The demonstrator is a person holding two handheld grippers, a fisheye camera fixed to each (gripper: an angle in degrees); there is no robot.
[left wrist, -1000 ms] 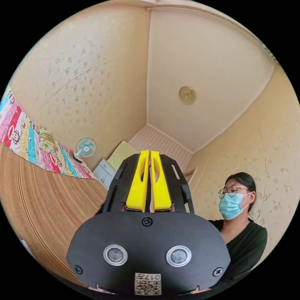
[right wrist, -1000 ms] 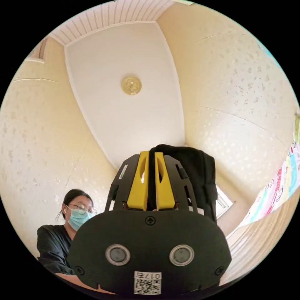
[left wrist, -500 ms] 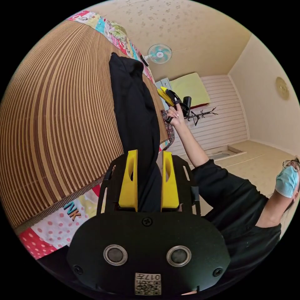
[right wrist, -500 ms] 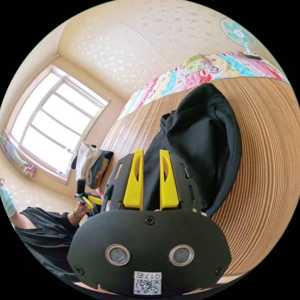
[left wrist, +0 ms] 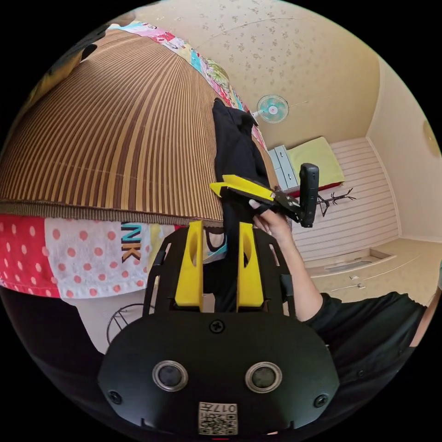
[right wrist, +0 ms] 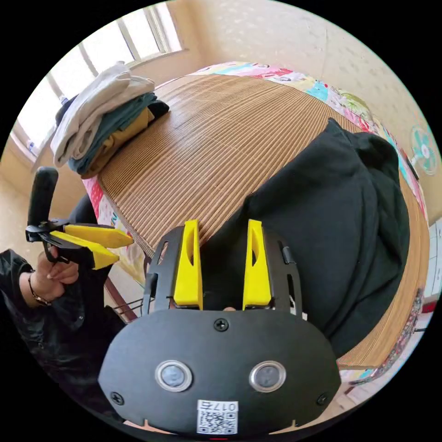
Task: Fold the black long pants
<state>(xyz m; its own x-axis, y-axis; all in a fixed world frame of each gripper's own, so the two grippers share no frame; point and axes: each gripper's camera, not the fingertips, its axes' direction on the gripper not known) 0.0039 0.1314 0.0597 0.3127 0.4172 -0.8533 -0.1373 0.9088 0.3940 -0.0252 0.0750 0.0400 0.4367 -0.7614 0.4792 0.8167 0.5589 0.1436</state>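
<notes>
One pair of black long pants (right wrist: 340,230) lies bunched on the woven bamboo mat (right wrist: 216,138) that covers my bed, its near end hanging past the mat's edge.

In the left gripper view, my left gripper (left wrist: 220,230) has its two yellow jaws spread apart, a hanging strip of the black pants (left wrist: 237,152) running between them; I cannot tell if they touch it.

In the right gripper view, my right gripper (right wrist: 222,228) also has its jaws released, poised over the near part of the pants.

Each gripper shows in the other's view, held by a hand (right wrist: 53,276) with jaws parted.

One stack of folded clothes (right wrist: 101,119) sits at the mat's far left corner. One small teal fan (left wrist: 272,108) stands against the far wall. A colourful patterned sheet (left wrist: 87,258) shows under the mat.
</notes>
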